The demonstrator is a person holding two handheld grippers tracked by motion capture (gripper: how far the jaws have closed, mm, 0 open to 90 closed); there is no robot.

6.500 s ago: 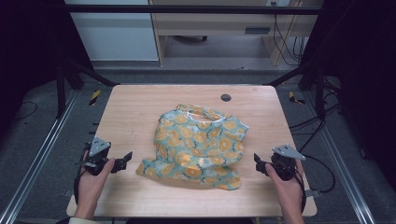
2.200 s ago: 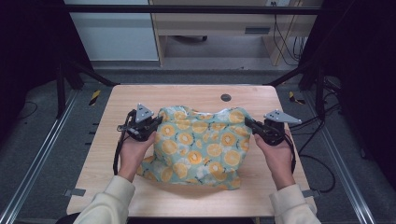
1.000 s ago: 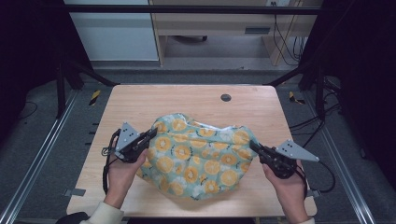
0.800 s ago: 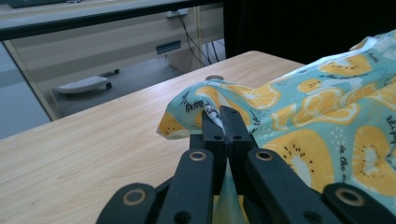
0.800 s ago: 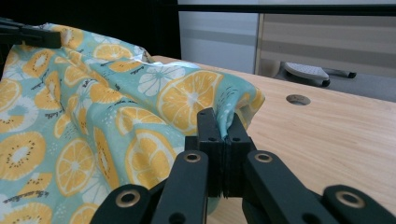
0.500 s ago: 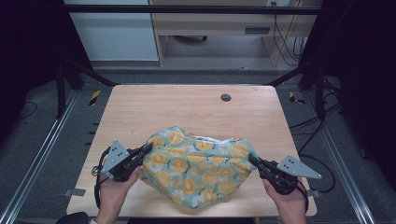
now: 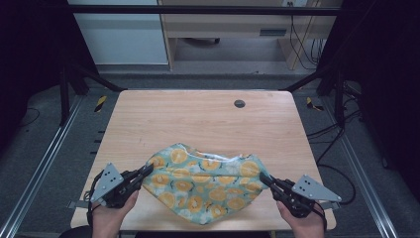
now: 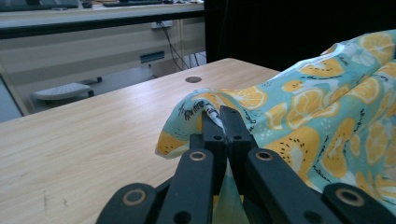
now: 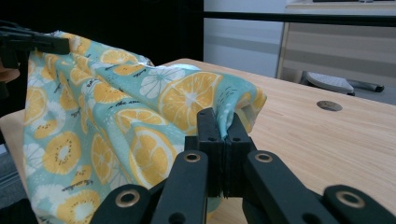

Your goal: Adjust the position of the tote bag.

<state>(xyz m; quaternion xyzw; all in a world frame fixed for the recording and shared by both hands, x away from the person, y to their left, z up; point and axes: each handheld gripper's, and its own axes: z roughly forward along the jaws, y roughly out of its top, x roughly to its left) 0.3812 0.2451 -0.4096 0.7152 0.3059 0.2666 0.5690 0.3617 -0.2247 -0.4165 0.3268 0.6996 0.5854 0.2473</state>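
So the orange-slice print cloth is stretched out over the near edge of the wooden table, held up between both grippers. Left gripper has its jaws clamped tight on the cloth's left corner, right gripper is pinched closed on the right corner, same deal
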